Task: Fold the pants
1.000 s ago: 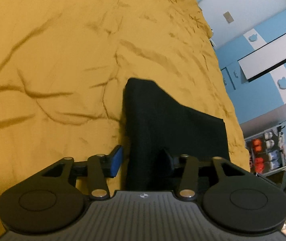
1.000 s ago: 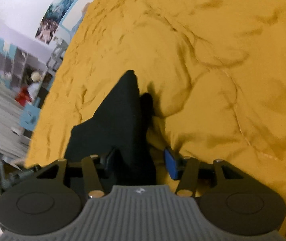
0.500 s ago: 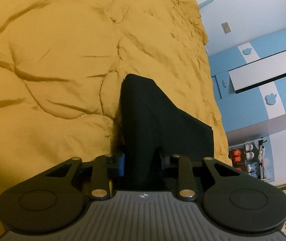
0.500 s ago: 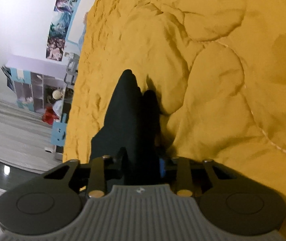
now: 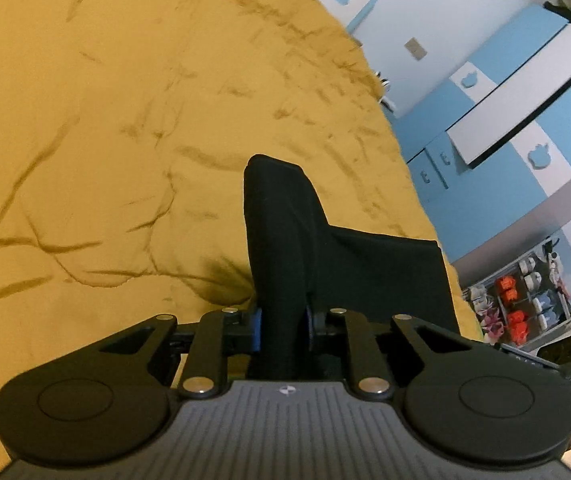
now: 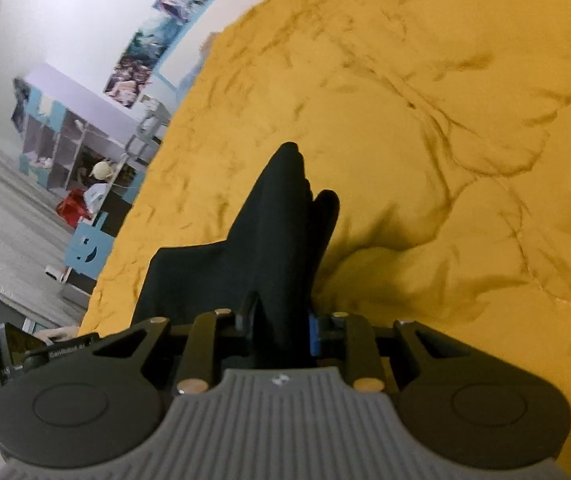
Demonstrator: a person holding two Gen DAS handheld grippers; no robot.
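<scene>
The black pants (image 5: 285,248) lie bunched on the yellow bed quilt (image 5: 105,140). The left gripper (image 5: 281,330) and right gripper (image 6: 281,328) are each closing their jaws on a fold, seemingly lifted slightly.

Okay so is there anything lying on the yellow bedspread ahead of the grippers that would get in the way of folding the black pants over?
Nothing visible. Both the left gripper and right gripper are closing on the black pants, with fabric between their pads. Ahead lies only the wrinkled yellow bedspread.
</scene>
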